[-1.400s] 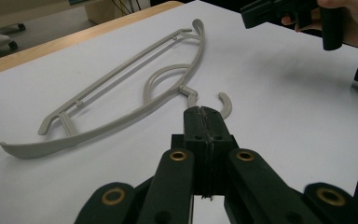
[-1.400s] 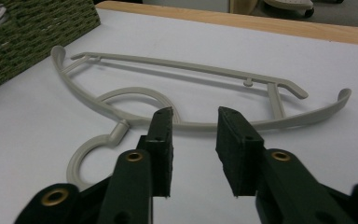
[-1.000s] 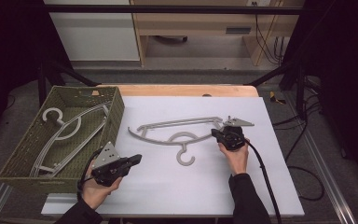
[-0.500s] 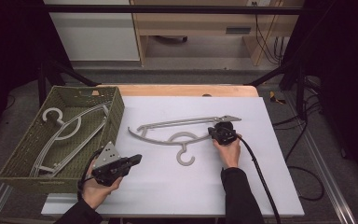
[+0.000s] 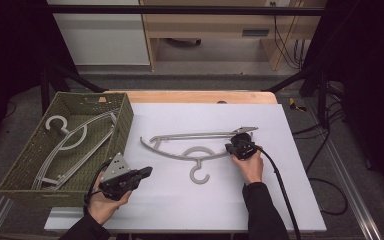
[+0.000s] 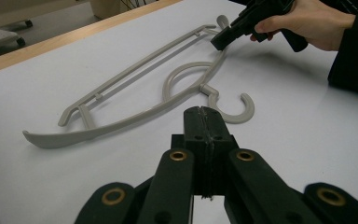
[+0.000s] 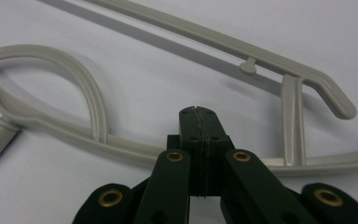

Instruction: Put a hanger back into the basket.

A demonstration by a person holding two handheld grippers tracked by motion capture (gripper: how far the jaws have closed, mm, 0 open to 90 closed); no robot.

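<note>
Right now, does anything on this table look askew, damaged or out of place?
Nothing stands out. One grey hanger lies flat and whole on the white table; more hangers rest inside the green basket.

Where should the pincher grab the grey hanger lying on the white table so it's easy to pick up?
Probably the hanger is best gripped on its curved shoulder bar, just right of the hook's neck. It lies flat, so come straight down from above with one jaw either side of the bar. The right gripper sits right by that bar with its jaws shut, so it would have to open first.
</note>
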